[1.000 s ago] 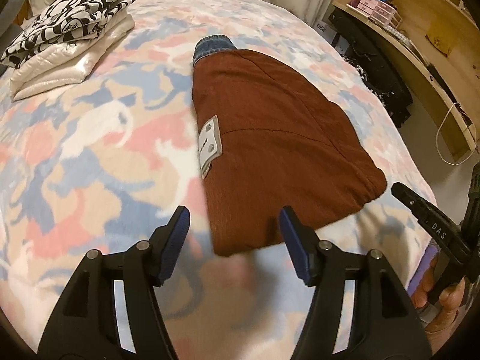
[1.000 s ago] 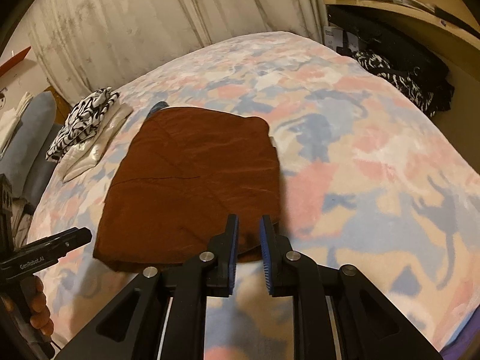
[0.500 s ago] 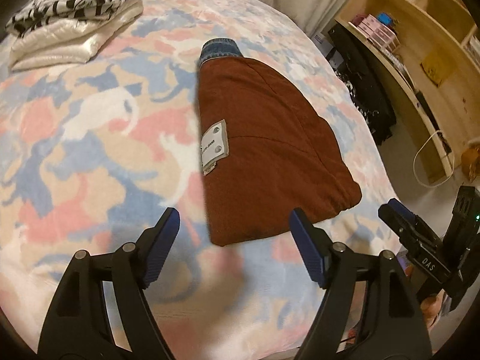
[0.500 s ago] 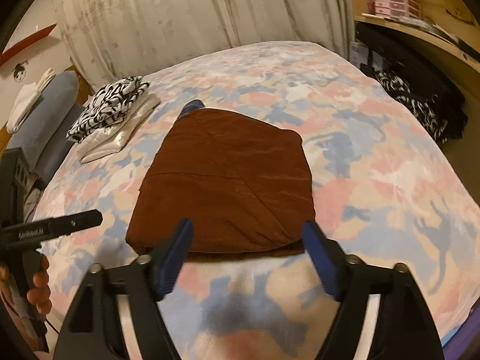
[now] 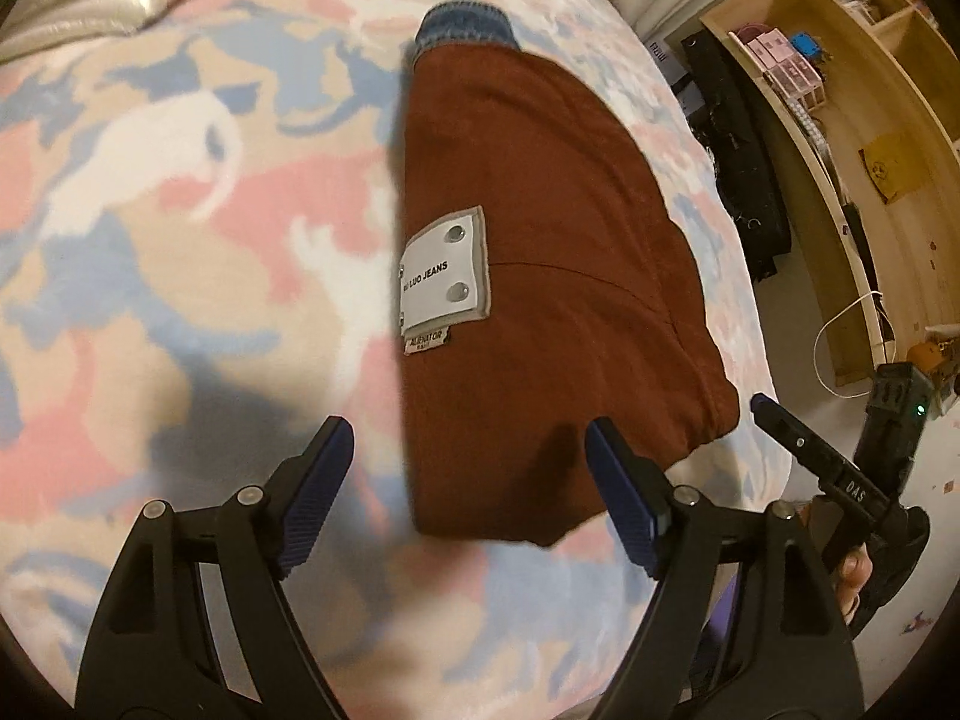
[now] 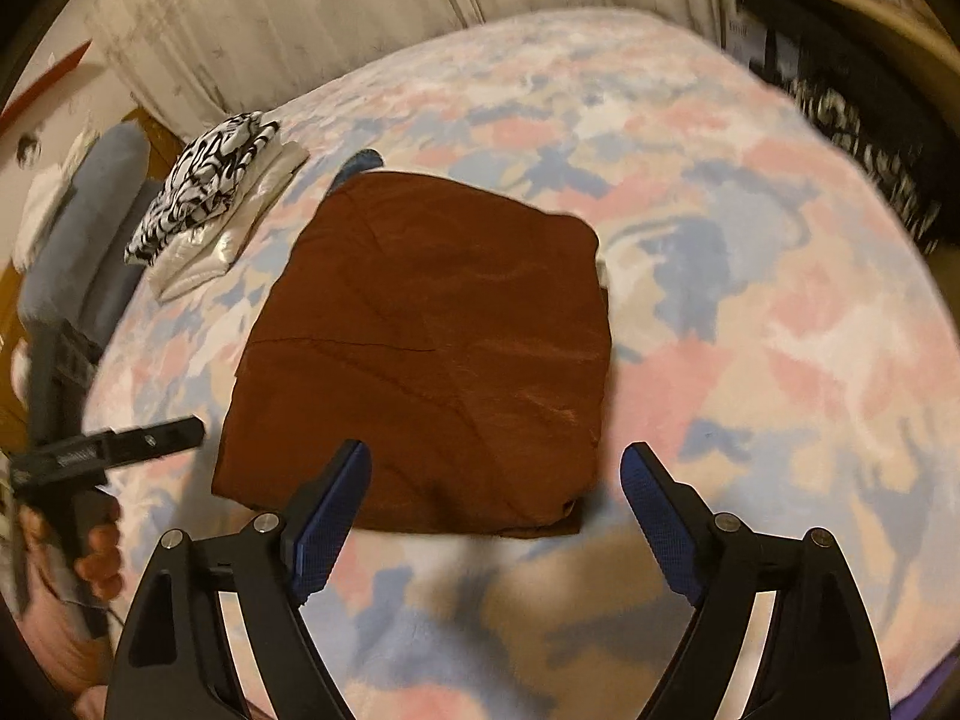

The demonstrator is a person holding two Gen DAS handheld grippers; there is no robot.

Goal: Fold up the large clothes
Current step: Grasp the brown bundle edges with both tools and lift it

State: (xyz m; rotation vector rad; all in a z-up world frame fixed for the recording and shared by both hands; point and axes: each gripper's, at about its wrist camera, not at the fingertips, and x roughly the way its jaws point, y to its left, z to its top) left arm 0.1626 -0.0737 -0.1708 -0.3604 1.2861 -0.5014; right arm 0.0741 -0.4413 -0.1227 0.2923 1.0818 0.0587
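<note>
A rust-brown folded garment (image 5: 558, 276) with a white label (image 5: 447, 270) and a bit of blue denim (image 5: 462, 24) showing at its far end lies flat on the bed. It also shows in the right wrist view (image 6: 432, 348). My left gripper (image 5: 468, 480) is open and empty, hovering just above the garment's near edge. My right gripper (image 6: 495, 504) is open and empty at the garment's other near edge. Each gripper shows in the other's view: the right one (image 5: 810, 450), the left one (image 6: 120, 444).
The bed has a pastel patterned blanket (image 6: 750, 312). A stack of folded clothes, black-and-white on top of cream (image 6: 210, 192), sits at the far side. Wooden shelves (image 5: 840, 138) with dark clothes (image 5: 738, 180) stand beside the bed. A curtain (image 6: 300, 18) hangs behind.
The right gripper opened from shut to wide open. The left gripper opened wider and moved closer in over the garment's near edge. The garment has not moved.
</note>
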